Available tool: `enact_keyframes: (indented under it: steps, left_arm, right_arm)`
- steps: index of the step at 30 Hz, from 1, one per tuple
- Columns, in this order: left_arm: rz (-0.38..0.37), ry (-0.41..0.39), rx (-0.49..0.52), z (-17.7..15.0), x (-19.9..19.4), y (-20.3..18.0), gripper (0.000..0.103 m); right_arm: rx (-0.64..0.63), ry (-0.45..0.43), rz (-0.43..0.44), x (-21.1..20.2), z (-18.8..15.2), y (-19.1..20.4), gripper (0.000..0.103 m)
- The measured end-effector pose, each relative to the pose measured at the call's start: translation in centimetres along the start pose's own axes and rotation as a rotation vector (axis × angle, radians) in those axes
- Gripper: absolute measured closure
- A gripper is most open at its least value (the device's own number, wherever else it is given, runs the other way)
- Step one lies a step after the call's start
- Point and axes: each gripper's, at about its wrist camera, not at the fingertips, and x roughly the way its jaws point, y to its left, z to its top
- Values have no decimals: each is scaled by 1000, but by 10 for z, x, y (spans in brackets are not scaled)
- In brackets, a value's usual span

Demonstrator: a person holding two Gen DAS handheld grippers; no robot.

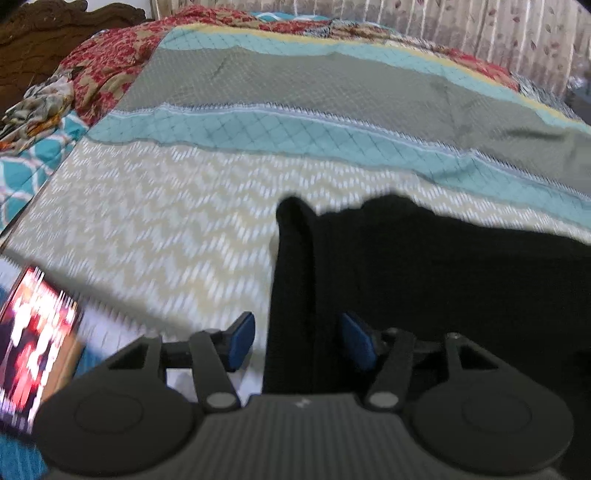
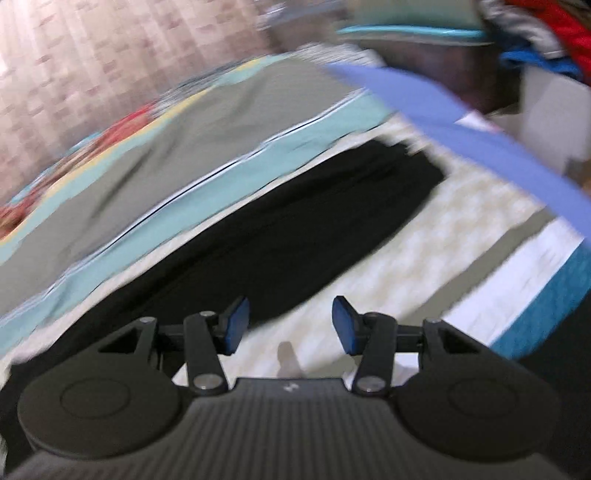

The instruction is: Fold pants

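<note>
The black pants [image 1: 424, 266] lie flat on the patterned bedspread [image 1: 166, 221]. In the left wrist view a folded edge of the pants runs up between the blue pads of my left gripper [image 1: 299, 341], which is open and not clamped on the cloth. In the right wrist view the pants [image 2: 280, 229] stretch as a long dark band across the bed. My right gripper [image 2: 290, 325] is open and empty, over the pale bedspread just beside the pants' near edge. The right wrist view is blurred by motion.
A lit phone screen [image 1: 33, 343] lies at the bed's near left. Red floral bedding [image 1: 107, 62] and a wooden headboard [image 1: 44, 29] are at the far left. A blue strap [image 2: 480, 144] crosses the right wrist view. A curtain [image 2: 92, 55] hangs behind the bed.
</note>
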Motion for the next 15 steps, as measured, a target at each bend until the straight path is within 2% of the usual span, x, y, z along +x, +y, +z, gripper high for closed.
enact_keyframes:
  steps: [3, 8, 12, 15]
  left_arm:
    - [-18, 32, 13, -22, -18, -1, 49]
    - [-40, 66, 25, -53, -46, -8, 49]
    - [-48, 46, 44, -66, -66, -10, 49]
    - [-43, 29, 52, -69, -74, -9, 49]
  right_arm:
    - [-68, 22, 63, -21, -36, 31, 51]
    - [-122, 53, 124, -46, -84, 61, 51]
    - [-118, 102, 145, -52, -104, 65, 51]
    - [-111, 96, 150, -61, -107, 66, 51]
